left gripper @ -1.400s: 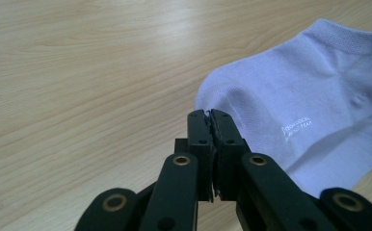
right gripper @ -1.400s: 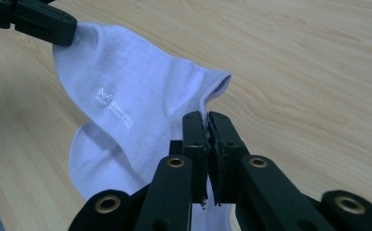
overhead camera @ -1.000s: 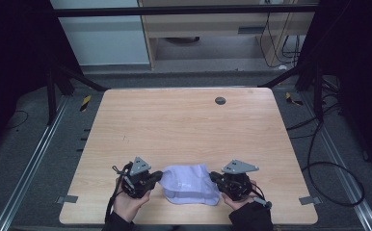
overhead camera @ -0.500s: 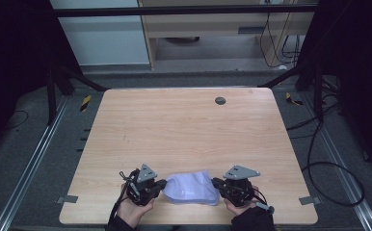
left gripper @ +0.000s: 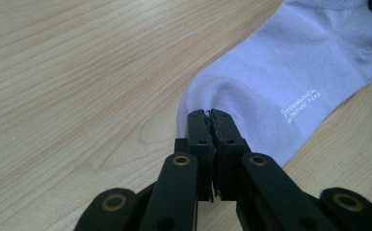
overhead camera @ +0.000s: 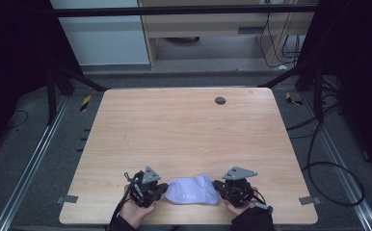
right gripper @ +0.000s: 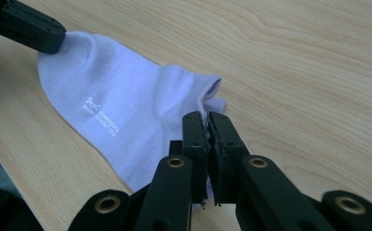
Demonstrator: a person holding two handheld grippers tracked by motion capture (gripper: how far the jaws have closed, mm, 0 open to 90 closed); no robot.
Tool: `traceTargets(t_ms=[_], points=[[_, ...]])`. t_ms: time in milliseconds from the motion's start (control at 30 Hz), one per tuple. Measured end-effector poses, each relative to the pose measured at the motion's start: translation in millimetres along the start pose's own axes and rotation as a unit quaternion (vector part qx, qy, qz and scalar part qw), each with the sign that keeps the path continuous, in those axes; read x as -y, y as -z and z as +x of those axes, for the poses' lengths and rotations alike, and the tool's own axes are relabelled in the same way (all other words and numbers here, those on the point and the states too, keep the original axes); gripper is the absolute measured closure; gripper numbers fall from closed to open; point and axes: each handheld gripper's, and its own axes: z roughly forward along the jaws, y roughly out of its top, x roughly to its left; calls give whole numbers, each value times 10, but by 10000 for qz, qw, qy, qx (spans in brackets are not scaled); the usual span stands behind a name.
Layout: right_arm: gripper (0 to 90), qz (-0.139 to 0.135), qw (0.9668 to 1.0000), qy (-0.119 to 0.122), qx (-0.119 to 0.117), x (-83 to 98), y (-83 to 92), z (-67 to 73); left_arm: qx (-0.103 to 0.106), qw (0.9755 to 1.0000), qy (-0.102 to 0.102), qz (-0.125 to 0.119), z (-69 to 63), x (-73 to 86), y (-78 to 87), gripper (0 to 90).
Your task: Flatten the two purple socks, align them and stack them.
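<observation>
High view: a pale lilac knitted ankle sock (overhead camera: 192,189) lies flat near the front edge of the light wooden table (overhead camera: 184,130), stretched between both tools. It looks very light, soft and limp, so it will sag unless taken at its ends. The left gripper (left gripper: 208,117) is clenched on one end, the right gripper (right gripper: 206,119) pinches the other. No container stands on the table.
</observation>
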Motion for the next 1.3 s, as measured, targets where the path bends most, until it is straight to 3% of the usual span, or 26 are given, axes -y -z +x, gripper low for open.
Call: traceTargets(t_ms=[400,533,700,867,967,1067,1200,1300], points=[[856,239,9996,-7,114,64,-122,-67,-35,9998,-32,169,3,29,-86,864],[796,256,9995,-20,172,72,-134,-76,-81,9998,-40,155,4,29,-85,805],[750,-71,9998,-21,171,44,-70,-87,-143,9994,-55,-326,-20,-28,27,725],[836,-483,9988,73,-76,7,-66,-41,-98,9983,-111,-565,-110,-89,-6,783],[890,-494,9982,146,-304,-5,-148,0,-35,9984,-250,-500,-208,-125,-126,839],[900,-327,9982,294,-399,4,-267,39,15,9989,-353,-308,-265,-115,-235,866],[900,-70,9989,335,-334,36,-365,31,33,9990,-442,-85,-297,-73,-331,873],[900,67,9994,269,-226,69,-381,-6,45,9989,-471,-61,-312,-62,-366,871]])
